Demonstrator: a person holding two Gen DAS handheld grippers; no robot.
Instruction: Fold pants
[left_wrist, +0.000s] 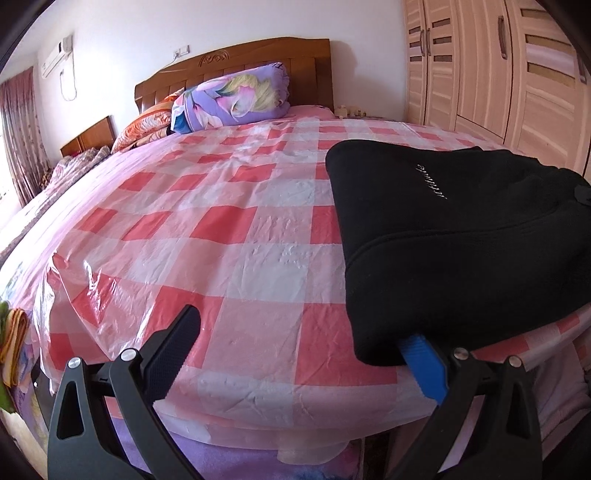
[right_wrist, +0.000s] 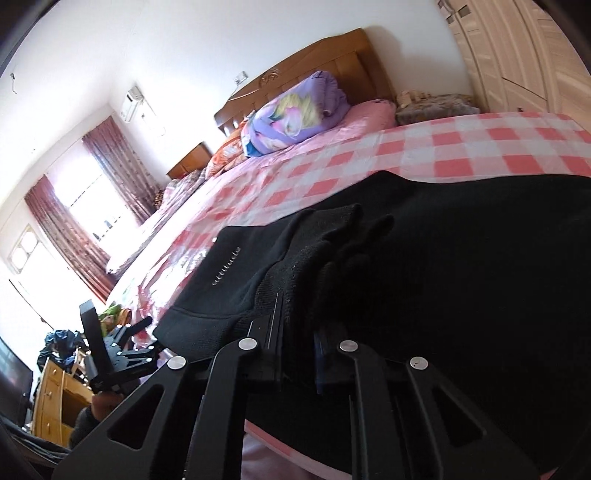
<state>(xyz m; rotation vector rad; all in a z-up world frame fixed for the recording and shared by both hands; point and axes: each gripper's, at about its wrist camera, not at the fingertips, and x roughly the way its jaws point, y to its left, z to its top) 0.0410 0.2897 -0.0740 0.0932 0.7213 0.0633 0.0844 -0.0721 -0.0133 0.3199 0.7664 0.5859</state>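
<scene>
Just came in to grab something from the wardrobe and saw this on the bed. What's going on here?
A person is folding black pants on the checked bed cover, using a handheld gripper in each hand. The right gripper is shut on a bunch of the pants' fabric near the bed's edge. The left gripper is open beside the pants' corner, its blue finger tucked under the cloth and gripping nothing. The pants look already folded at least once.

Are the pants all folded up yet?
Almost. The black pants already lie doubled into a thick bundle at the bed's edge. The right gripper is shut on a bunched part of them, while the left gripper is open. Left: flatten it and let go.
</scene>
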